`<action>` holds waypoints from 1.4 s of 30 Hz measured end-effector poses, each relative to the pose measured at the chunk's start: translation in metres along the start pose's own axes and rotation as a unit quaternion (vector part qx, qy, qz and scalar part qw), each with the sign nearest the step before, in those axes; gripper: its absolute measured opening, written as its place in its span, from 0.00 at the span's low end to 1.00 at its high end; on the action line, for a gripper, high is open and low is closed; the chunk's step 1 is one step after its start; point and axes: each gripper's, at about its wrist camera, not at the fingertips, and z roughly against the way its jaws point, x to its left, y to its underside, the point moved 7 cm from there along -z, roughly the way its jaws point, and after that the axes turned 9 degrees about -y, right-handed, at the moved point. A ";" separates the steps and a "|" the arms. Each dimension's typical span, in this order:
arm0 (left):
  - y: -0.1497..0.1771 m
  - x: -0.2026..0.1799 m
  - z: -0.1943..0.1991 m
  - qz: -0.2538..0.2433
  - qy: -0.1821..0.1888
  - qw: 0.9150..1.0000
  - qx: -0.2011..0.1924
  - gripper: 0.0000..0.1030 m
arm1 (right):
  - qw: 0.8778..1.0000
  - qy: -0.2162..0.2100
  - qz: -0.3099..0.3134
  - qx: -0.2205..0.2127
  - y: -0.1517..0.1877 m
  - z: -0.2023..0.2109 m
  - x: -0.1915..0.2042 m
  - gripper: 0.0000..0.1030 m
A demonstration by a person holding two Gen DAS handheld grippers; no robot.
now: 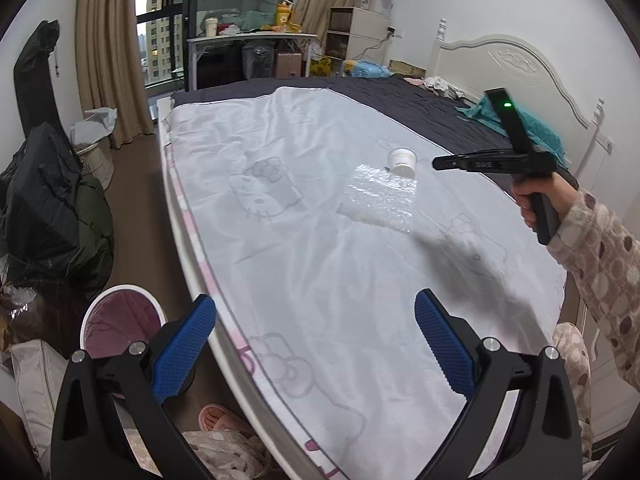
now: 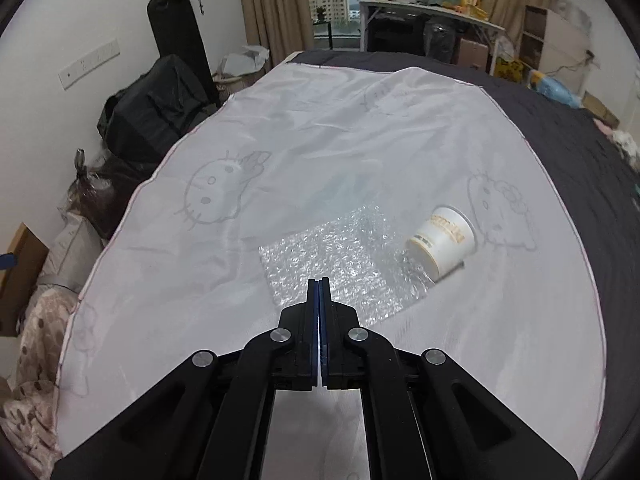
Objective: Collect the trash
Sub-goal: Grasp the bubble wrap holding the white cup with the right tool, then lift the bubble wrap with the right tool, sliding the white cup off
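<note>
Left wrist view is showing the left gripper [image 1: 316, 344] hanging over the near corner of the bed [image 1: 400, 92], its blue-padded jaws standing spread wide with nothing between them. The white cartoon-print sheet [image 1: 320, 240] is covering most of the bed, leaving a dark quilt [image 1: 400, 96] showing beyond its far edge. Two pieces of trash are lying on the sheet: a white paper cup [image 1: 403, 161] tipped on its side, and a square of bubble wrap [image 1: 378, 200] lying flat just on the near side of the cup, one corner reaching under it. The right gripper [image 1: 438, 162] is being held in a hand [image 1: 536, 200] above the sheet, just to the right of the cup, jaws pressed together on nothing.

The stretch of sheet between the left gripper and the cup is lying open and bare. The bed's left edge is running beside a strip of wood floor [image 1: 136, 184], where a round white bin [image 1: 122, 320] lined in pink is sitting close against that edge, well nearer the camera than the cup.

From the right wrist view, the right gripper [image 2: 319, 280] is hovering over the near edge of the bubble wrap [image 2: 340, 264], with the cup [image 2: 444, 240] lying to its right, mouth turned away.

Beyond the bed, past the cup, a cluttered counter [image 1: 252, 38] is standing before a window with tan curtains [image 1: 104, 52]. Dark bags [image 1: 52, 200] are piled against the left wall.
</note>
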 end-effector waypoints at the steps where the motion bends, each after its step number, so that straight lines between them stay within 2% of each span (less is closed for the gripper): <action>1: -0.002 -0.006 -0.001 -0.007 0.001 1.000 0.000 0.95 | 1.000 0.002 -0.003 -0.005 0.008 0.009 -0.002 0.00; 3: -0.005 -0.020 -0.005 -0.018 0.006 1.000 -0.001 0.95 | 0.999 0.031 0.014 0.003 0.020 0.014 -0.008 0.00; 5: -0.008 -0.030 -0.008 -0.022 0.012 1.000 0.000 0.95 | 0.999 0.028 0.024 0.012 0.024 0.013 -0.008 0.01; 6: -0.009 -0.034 -0.009 -0.022 0.013 1.000 0.000 0.95 | 0.999 0.025 0.031 0.017 0.023 0.009 -0.008 0.06; 7: -0.009 -0.037 -0.010 -0.023 0.013 1.000 0.000 0.95 | 0.998 0.025 0.041 0.030 0.022 0.001 -0.007 0.29; 8: -0.009 -0.040 -0.010 -0.024 0.014 1.000 -0.001 0.95 | 0.997 0.030 0.057 0.037 0.021 -0.007 -0.006 0.64; 9: -0.009 -0.043 -0.010 -0.025 0.015 1.000 0.000 0.95 | 0.996 0.040 0.074 0.040 0.019 -0.014 -0.003 0.72; 12: -0.004 -0.046 -0.011 -0.041 0.005 0.999 0.006 0.95 | 0.989 0.061 0.114 0.074 0.009 -0.052 0.001 0.74; 17: 0.001 -0.032 -0.017 -0.047 -0.015 0.999 0.013 0.95 | 0.982 0.070 0.115 0.134 -0.002 -0.116 -0.007 0.74; 21: 0.005 -0.013 -0.027 -0.021 -0.016 0.999 0.024 0.95 | 0.978 0.079 0.122 0.152 -0.005 -0.140 -0.011 0.77; 26: 0.013 0.006 -0.040 0.005 -0.015 0.999 0.039 0.95 | 0.968 0.093 0.124 0.196 0.001 -0.167 -0.022 0.83; 28: 0.014 0.010 -0.042 0.009 -0.017 0.999 0.040 0.95 | 0.971 0.084 0.103 0.199 0.003 -0.173 -0.027 0.83; 30: 0.016 0.015 -0.043 0.014 -0.018 0.999 0.041 0.95 | 0.976 0.069 0.079 0.192 0.002 -0.174 -0.030 0.83; 31: 0.016 0.017 -0.044 0.018 -0.019 0.999 0.042 0.95 | 0.978 0.061 0.065 0.187 0.002 -0.172 -0.032 0.76; 32: 0.016 0.018 -0.044 0.021 -0.018 0.999 0.042 0.95 | 0.980 0.056 0.059 0.184 0.001 -0.170 -0.033 0.60; 33: 0.017 0.018 -0.044 0.024 -0.018 0.999 0.043 0.95 | 0.981 0.051 0.052 0.180 0.000 -0.167 -0.033 0.50; 34: 0.018 0.019 -0.043 0.026 -0.018 0.999 0.043 0.95 | 0.982 0.046 0.046 0.179 0.000 -0.164 -0.032 0.26; 35: 0.018 0.020 -0.043 0.028 -0.017 0.999 0.043 0.95 | 0.982 0.043 0.046 0.180 0.001 -0.161 -0.030 0.15; 39: 0.016 0.018 -0.039 0.023 -0.018 0.999 0.037 0.95 | 0.984 0.039 0.050 0.165 0.006 -0.145 -0.021 0.13; 42: 0.014 0.014 -0.032 0.014 -0.020 0.999 0.031 0.95 | 0.991 0.022 0.036 0.125 0.012 -0.114 -0.011 0.10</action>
